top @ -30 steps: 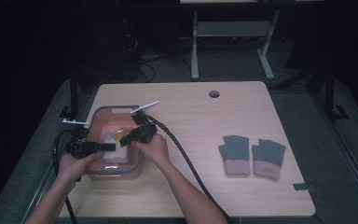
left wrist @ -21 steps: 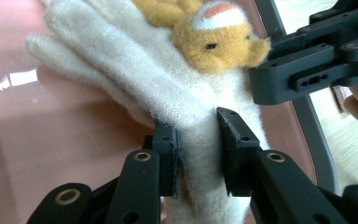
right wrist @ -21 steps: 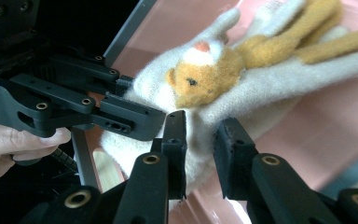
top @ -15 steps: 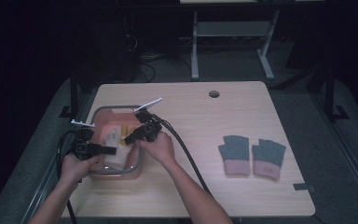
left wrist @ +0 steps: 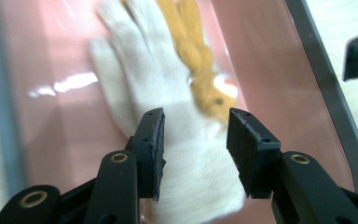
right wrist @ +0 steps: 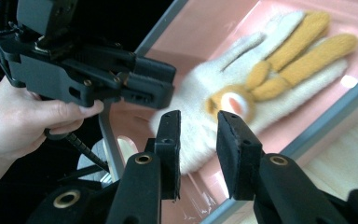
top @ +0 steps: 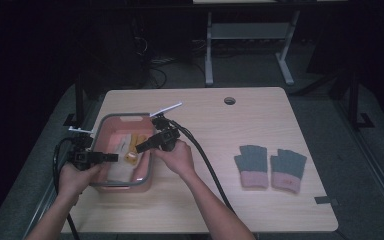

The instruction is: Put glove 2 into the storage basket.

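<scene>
A white glove (left wrist: 177,140) with yellow fingers lies flat on the floor of the pink tub (top: 145,176), which stands near the left edge of the bench (top: 240,200). The left tool (left wrist: 195,140) has just been opening, its jaws now spread above the glove's cuff with nothing pinched. The right tool (right wrist: 198,140) has also been opening and hangs over the tub's near rim with its jaws apart and nothing gripped, while two grey gloves (top: 270,166) lie well apart at the right.
</scene>
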`<action>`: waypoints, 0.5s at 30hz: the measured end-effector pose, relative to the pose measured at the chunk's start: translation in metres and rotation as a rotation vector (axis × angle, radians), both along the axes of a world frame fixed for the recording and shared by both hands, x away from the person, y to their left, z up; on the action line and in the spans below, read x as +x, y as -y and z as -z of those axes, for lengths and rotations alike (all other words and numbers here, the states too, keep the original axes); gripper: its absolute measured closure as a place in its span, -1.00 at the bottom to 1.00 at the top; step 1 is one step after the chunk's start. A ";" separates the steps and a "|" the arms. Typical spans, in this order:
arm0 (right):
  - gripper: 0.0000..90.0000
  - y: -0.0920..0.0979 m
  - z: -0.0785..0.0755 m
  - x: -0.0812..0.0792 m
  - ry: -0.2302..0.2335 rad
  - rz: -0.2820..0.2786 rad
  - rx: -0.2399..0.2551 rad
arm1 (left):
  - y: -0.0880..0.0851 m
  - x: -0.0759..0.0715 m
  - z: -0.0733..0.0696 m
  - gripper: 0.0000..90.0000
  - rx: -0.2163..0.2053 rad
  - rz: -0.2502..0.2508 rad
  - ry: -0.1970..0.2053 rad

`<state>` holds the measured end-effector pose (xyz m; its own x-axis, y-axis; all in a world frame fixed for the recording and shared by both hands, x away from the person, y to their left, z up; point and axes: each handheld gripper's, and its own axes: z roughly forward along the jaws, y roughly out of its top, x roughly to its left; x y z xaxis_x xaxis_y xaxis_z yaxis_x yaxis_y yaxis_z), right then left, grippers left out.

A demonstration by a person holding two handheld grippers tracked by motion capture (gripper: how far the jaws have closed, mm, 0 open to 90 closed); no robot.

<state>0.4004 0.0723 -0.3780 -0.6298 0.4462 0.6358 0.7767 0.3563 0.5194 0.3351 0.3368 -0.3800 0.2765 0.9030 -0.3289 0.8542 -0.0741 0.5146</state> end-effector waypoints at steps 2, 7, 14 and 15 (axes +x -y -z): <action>0.53 0.005 -0.002 -0.001 0.008 0.005 0.005 | 0.007 0.002 0.000 0.49 0.040 0.044 -0.014; 0.54 0.013 -0.003 -0.003 0.005 0.002 0.028 | 0.021 0.011 0.013 0.58 0.099 0.103 -0.068; 0.54 0.026 -0.005 -0.004 0.014 0.017 0.024 | 0.032 0.018 0.021 0.55 0.198 0.133 -0.118; 0.54 0.028 -0.005 -0.003 0.015 0.019 0.027 | 0.034 0.019 0.022 0.54 0.214 0.140 -0.130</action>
